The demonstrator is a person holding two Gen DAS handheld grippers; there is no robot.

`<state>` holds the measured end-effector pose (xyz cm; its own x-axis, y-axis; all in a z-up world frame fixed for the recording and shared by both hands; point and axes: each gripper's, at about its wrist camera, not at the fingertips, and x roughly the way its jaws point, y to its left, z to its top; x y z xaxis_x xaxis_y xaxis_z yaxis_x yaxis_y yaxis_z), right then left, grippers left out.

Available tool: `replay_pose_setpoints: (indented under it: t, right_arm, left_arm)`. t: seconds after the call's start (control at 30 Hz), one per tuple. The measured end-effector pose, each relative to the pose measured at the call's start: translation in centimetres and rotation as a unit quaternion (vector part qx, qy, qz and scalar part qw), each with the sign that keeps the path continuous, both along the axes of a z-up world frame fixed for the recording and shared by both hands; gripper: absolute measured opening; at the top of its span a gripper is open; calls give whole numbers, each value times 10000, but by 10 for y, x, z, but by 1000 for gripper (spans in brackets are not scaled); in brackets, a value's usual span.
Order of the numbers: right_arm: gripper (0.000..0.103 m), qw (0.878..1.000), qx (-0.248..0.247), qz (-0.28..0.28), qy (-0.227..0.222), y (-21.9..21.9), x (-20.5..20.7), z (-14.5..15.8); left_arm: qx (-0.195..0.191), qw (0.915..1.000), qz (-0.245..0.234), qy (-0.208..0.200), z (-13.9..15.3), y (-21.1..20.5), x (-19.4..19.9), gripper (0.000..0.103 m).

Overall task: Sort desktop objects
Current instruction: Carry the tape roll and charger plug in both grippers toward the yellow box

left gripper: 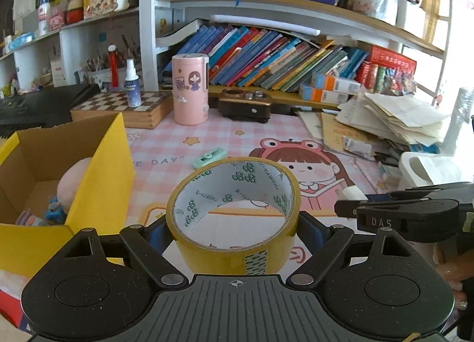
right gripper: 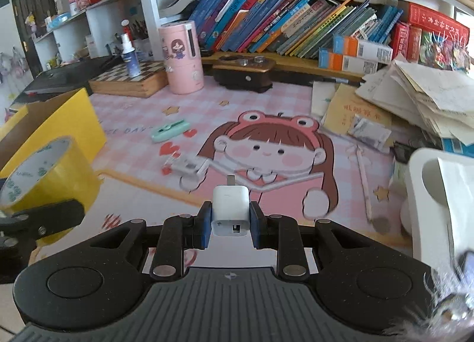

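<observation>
My left gripper is shut on a yellow tape roll and holds it above the pink desk mat, just right of the open yellow cardboard box. The tape roll also shows in the right wrist view. My right gripper is shut on a small white charger plug above the mat; it shows at the right in the left wrist view. A mint green correction tape and a small white clear item lie on the mat.
The box holds a pink plush toy. A pink cylinder, a chessboard box with a spray bottle, and a dark wooden box stand at the back. Paper piles and a white container are at the right.
</observation>
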<state>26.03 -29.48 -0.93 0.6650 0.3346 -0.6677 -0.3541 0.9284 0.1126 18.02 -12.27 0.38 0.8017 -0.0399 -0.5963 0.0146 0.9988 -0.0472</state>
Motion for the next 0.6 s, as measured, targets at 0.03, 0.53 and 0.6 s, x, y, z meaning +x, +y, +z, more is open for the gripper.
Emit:
replay_pose_setpoints:
  t: [0.03, 0.53, 0.6]
  right_arm:
    - [23, 10000, -21, 18, 23, 1, -5, 1]
    - [23, 9994, -339, 53, 77, 49, -93, 6]
    - [23, 9993, -366, 49, 68, 57, -107, 7]
  left_arm:
    - [-25, 10000, -26, -22, 0, 2, -4, 88]
    - [-367, 9981, -484, -48, -2, 47, -68, 88]
    - [-394, 9980, -499, -56, -2, 55, -79, 87]
